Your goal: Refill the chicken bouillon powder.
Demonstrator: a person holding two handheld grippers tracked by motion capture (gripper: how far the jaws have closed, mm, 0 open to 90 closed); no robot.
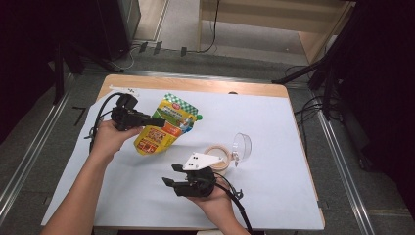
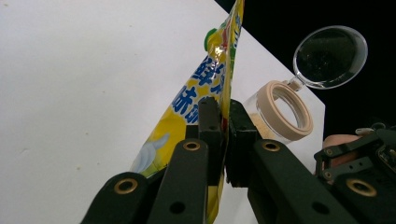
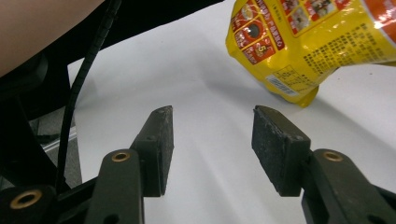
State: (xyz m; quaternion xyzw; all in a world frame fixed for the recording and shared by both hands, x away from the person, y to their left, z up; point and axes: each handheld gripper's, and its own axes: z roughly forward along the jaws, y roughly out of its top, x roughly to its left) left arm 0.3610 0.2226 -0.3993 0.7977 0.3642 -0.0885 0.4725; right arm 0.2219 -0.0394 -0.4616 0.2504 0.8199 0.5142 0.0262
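The left gripper [image 1: 157, 121] is clamped on one edge of a yellow pouch [image 1: 164, 128], its jaws pinched tight on the foil; in the left gripper view the two pads squeeze the pouch [image 2: 196, 100] between them. The pouch hangs tilted above the white sheet [image 1: 274, 186] covering the desk, toward the desk's far left part, its green-checked top pointing at the far edge and its lower corner close to the sheet. The right gripper [image 1: 170, 175] hovers near the desk's near edge, jaws standing half apart with nothing between them; the right gripper view shows bare sheet between its pads [image 3: 275, 149] and the pouch [image 3: 308, 42] beyond. Just right of centre lies a clear jar [image 1: 222, 155] on its side, with a beige rim, its hinged clear lid [image 1: 242, 145] swung open.
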